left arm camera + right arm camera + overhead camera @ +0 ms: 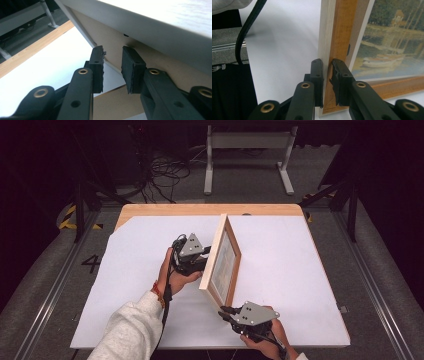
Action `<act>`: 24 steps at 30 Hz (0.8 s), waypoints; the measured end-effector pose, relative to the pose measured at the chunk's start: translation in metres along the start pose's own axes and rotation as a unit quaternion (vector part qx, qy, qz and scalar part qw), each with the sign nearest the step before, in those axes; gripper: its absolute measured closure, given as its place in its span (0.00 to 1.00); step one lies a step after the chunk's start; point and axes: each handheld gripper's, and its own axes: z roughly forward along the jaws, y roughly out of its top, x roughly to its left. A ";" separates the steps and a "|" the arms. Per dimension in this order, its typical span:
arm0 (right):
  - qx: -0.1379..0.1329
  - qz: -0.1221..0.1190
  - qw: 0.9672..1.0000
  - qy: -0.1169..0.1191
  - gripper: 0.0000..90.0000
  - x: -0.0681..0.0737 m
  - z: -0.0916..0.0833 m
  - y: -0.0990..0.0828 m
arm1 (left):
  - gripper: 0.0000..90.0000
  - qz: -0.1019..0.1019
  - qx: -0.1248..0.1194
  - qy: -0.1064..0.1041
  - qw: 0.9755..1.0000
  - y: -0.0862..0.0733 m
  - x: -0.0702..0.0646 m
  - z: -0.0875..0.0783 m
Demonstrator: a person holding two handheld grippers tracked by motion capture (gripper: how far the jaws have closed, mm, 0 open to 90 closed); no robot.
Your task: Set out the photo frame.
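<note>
Nearest us, at the counter's front edge, our right gripper (226, 312) has its jaws closed on the near lower corner of the picture frame (223, 261), one pad on the pale outer side and the other on the orange-brown front moulding (338, 37). The frame stands tilted on edge near the middle of the white sheet (295, 270), its painted harbour scene (397, 37) facing right. Behind it, our left gripper (112, 67) reaches in at the frame's brown backing (150, 52); its jaws stand narrowly apart with a thin support strut between them, and we cannot tell if they pinch it. White sheet lies bare on both sides of the frame. Beyond, the counter's wooden far edge (200, 209) meets the grey floor (240, 185).
</note>
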 end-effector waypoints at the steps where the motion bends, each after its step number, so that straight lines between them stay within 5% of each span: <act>1: 0.000 0.001 1.000 0.001 0.88 0.000 0.001 0.000 | 0.80 0.001 0.000 0.001 1.000 0.000 0.000 0.001; 16: -0.003 0.004 1.000 0.002 0.87 0.006 0.011 0.006 | 0.79 0.004 0.002 -0.013 1.000 0.003 0.001 0.008; 24: 0.006 -0.006 1.000 0.014 0.90 0.006 0.008 0.002 | 0.77 0.000 -0.012 -0.009 1.000 -0.001 0.006 -0.011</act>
